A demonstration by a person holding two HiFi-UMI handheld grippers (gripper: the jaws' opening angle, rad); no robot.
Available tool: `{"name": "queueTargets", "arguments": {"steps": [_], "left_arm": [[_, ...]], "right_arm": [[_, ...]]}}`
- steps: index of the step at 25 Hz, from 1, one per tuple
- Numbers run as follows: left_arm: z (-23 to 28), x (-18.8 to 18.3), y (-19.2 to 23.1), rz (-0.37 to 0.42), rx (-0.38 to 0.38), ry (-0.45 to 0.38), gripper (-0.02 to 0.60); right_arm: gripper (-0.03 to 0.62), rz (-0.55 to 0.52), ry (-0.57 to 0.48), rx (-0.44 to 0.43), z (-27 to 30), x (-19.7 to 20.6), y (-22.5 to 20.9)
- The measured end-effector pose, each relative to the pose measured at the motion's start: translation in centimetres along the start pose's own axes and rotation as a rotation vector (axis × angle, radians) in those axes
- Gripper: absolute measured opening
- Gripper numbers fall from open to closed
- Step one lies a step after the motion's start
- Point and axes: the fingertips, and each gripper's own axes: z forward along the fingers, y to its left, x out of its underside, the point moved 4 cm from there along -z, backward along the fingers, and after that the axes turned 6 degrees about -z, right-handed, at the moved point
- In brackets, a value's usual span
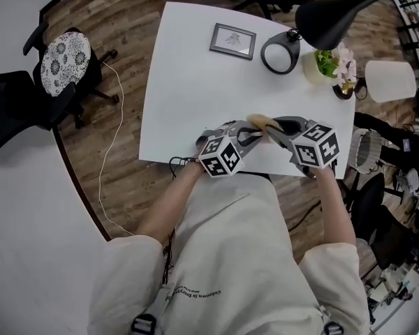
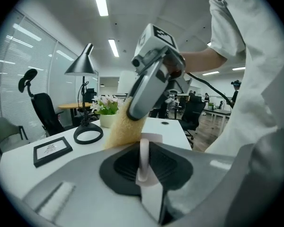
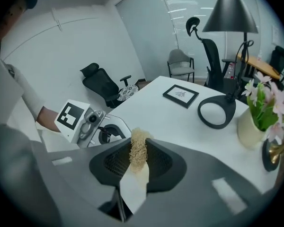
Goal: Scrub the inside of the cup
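Both grippers meet over the front edge of the white table (image 1: 181,96). My left gripper (image 1: 248,135) (image 2: 144,161) is shut on a thin white piece, which looks like the wall of the cup (image 2: 143,156) seen edge-on; most of the cup is hidden in every view. My right gripper (image 1: 275,130) (image 3: 137,161) is shut on a tan fibrous scrubber (image 3: 137,151) (image 1: 262,122). In the left gripper view the scrubber (image 2: 122,126) hangs from the right gripper just behind the held white piece. Whether it touches the cup, I cannot tell.
At the table's far side are a framed picture (image 1: 232,40), a black ring-shaped lamp base (image 1: 278,53) with its black shade (image 1: 342,9) overhead, and a potted flower (image 1: 326,64). Office chairs (image 1: 63,65) stand on the wooden floor to the left.
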Motion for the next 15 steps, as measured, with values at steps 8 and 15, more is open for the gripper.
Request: {"name": "queueTargets", "arguments": {"steps": [8, 15], "left_arm": [[-0.8, -0.5, 2.1, -0.035, -0.066, -0.005, 0.048], [-0.3, -0.4, 3.0, -0.059, -0.093, 0.005, 0.049]], "right_arm": [[0.103, -0.002, -0.118, 0.064, -2.2, -0.5, 0.1], [0.103, 0.018, -0.107, 0.038, -3.6, 2.1, 0.3]]}}
